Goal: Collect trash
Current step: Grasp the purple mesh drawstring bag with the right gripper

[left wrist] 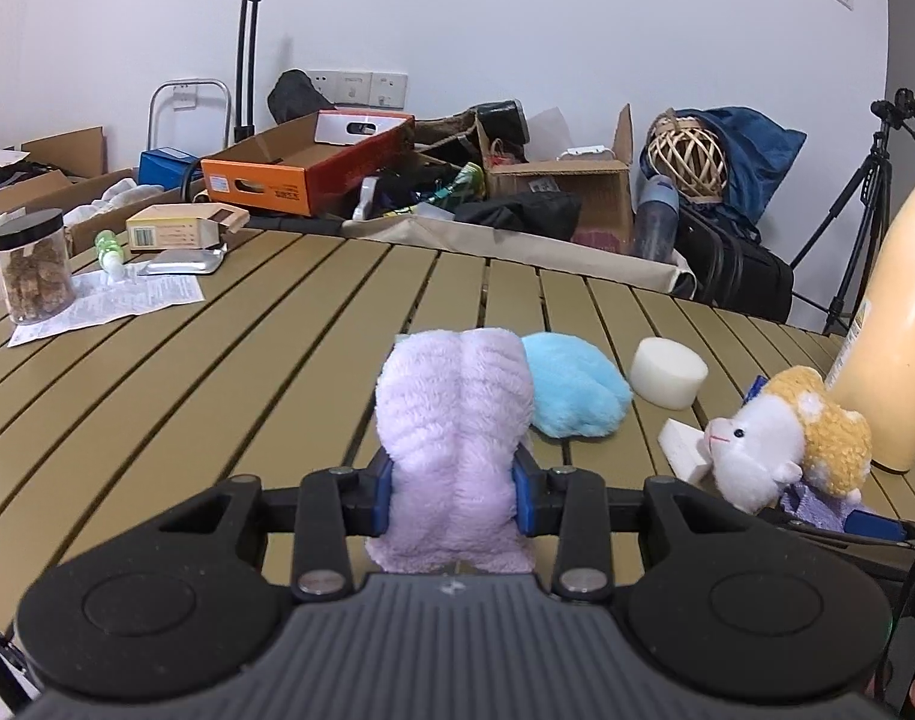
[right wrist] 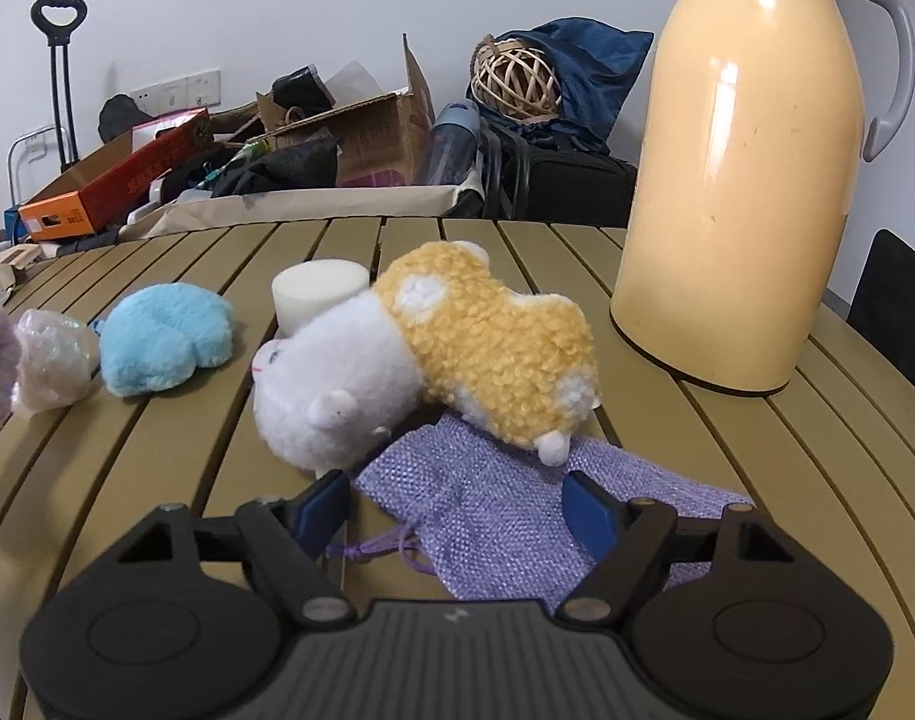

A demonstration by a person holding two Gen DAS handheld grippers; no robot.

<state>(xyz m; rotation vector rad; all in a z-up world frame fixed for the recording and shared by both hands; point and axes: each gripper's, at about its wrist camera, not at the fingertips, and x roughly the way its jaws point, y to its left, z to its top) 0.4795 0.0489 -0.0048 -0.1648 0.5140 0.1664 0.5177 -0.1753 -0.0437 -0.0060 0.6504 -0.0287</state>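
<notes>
My left gripper [left wrist: 454, 495] is clamped on a lilac plush toy [left wrist: 454, 420], its blue pads sunk into the fur on both sides, so the toy stands up between them over the slatted table [left wrist: 217, 372]. My right gripper [right wrist: 460, 510] is partly open; its jaws straddle the lilac mesh drawstring pouch [right wrist: 487, 510], which lies flat at the near edge of the table, and the pads do not look pressed into it yet. A white-and-yellow hamster plush [right wrist: 421, 366] lies on its side with its rear resting on the far end of that pouch. Left of it sit a blue plush [right wrist: 160, 342], a crumpled clear wrapper [right wrist: 55, 360] and a white foam cylinder [right wrist: 316, 294]; a tall cream thermos jug [right wrist: 739, 180] stands to the far right. The risk I see: if I lift the pouch, the hamster rides up or rolls toward the foam piece. The flat, thin pouch could also slip out, or the pads could scrape the slats. The soft toy may sag in my left grip.
</notes>
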